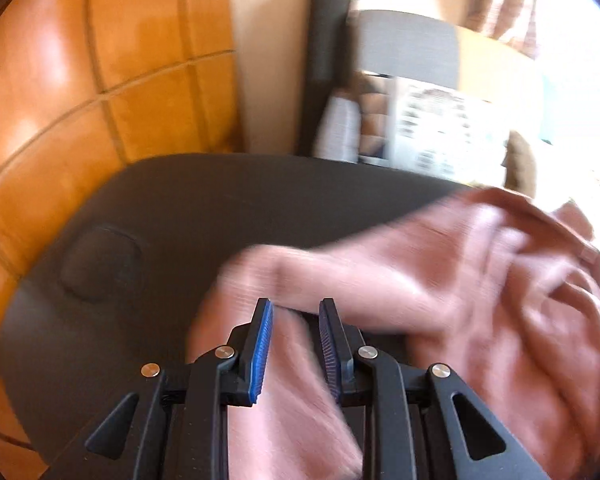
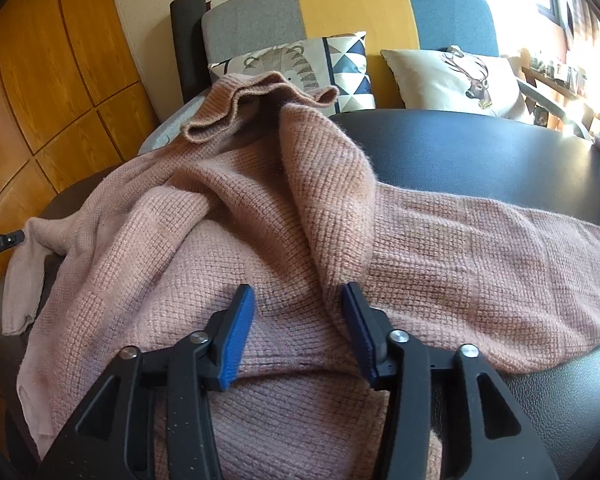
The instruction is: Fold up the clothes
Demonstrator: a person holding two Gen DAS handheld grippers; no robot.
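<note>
A pink knitted sweater (image 2: 340,216) lies spread and rumpled across a dark desk (image 2: 480,148), one sleeve trailing toward the left edge and its ribbed hem bunched up at the far side.

The right gripper (image 2: 299,300) hangs just over the middle of the knit with its blue-padded fingers (image 2: 236,344) set moderately wide, nothing pinched between them.

The left gripper (image 1: 295,312), seen through a blurred view, has its fingers narrow but parted, with a strip of the sweater (image 1: 440,280) running under the gap; whether the pads press on it cannot be told.

Only the right view shows the sofa (image 2: 348,4) behind the desk, with a hedgehog cushion (image 2: 296,64) and a deer cushion (image 2: 456,76). The left view shows a round dimple (image 1: 100,260) in the desk. No writing can be read.
</note>
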